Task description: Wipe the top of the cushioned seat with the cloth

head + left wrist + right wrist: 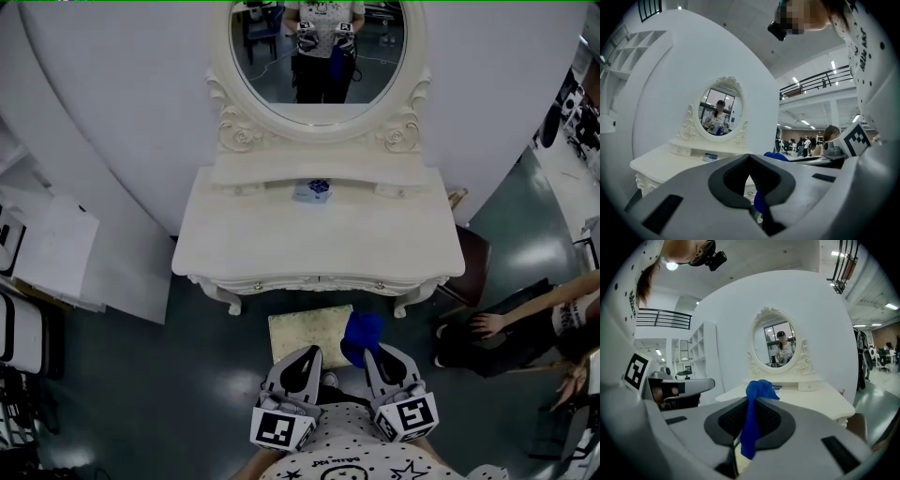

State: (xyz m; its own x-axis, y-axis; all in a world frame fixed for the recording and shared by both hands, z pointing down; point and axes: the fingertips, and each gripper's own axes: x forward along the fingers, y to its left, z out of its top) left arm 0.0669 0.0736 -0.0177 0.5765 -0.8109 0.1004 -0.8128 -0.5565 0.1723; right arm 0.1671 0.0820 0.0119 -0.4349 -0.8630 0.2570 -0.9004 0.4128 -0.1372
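Blue cloth point(751, 427) looks soft, floppy and nearly weightless, so I'd expect it to bunch up rather than wipe flat. The right tool point(751, 401) is clamped on its middle, with a wad poking out front and a tail hanging down. It sits over the right edge of the cushioned seat point(305, 330), just in front of the counter point(244, 234). The left tool point(749, 158) is closed on nothing. The tools hide the seat's near end, so I can't tell if cloth and seat touch.

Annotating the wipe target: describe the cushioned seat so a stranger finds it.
Find the white dressing table with the oval mirror. On the dark floor before its front edge stands the cushioned seat. It is the only pale yellowish square there, beside the blue cloth.
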